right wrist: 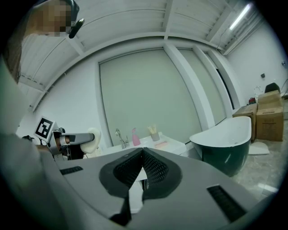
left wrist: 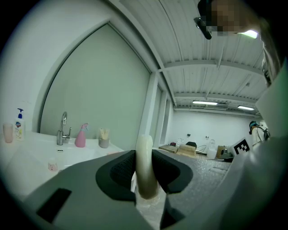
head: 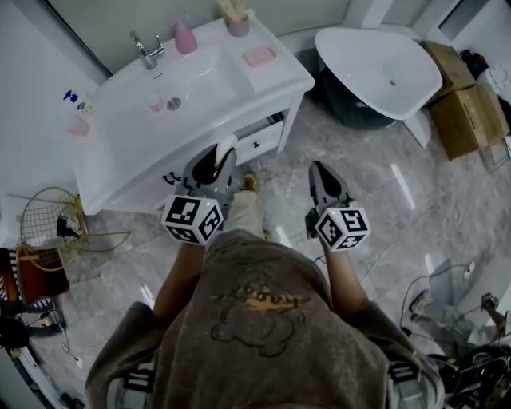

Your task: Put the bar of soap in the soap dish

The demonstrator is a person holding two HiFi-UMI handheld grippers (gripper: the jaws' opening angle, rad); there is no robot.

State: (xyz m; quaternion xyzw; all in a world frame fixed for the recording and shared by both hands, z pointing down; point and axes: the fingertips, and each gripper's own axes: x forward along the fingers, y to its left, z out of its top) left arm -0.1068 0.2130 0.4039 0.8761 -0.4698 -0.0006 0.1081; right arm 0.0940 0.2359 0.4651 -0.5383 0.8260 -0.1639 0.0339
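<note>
A cream bar of soap (left wrist: 145, 166) stands on edge between the jaws of my left gripper (left wrist: 145, 155), which is shut on it. In the head view the soap (head: 227, 146) sticks out of the left gripper (head: 217, 162) just in front of the white vanity (head: 120, 172). The pink soap dish (head: 259, 56) sits on the vanity's far right corner, well beyond the gripper. My right gripper (head: 322, 174) hangs over the floor to the right, shut with nothing in it (right wrist: 142, 155). The right gripper view also shows the soap (right wrist: 94, 137) and the dish (right wrist: 160, 144).
On the vanity are a faucet (head: 146, 52), a pink spray bottle (head: 185, 36), a cup of brushes (head: 235, 20) and a small pink cup (head: 157, 105) in the basin. A white bathtub (head: 379, 68) and cardboard boxes (head: 463, 104) stand right; a wire basket (head: 48, 216) left.
</note>
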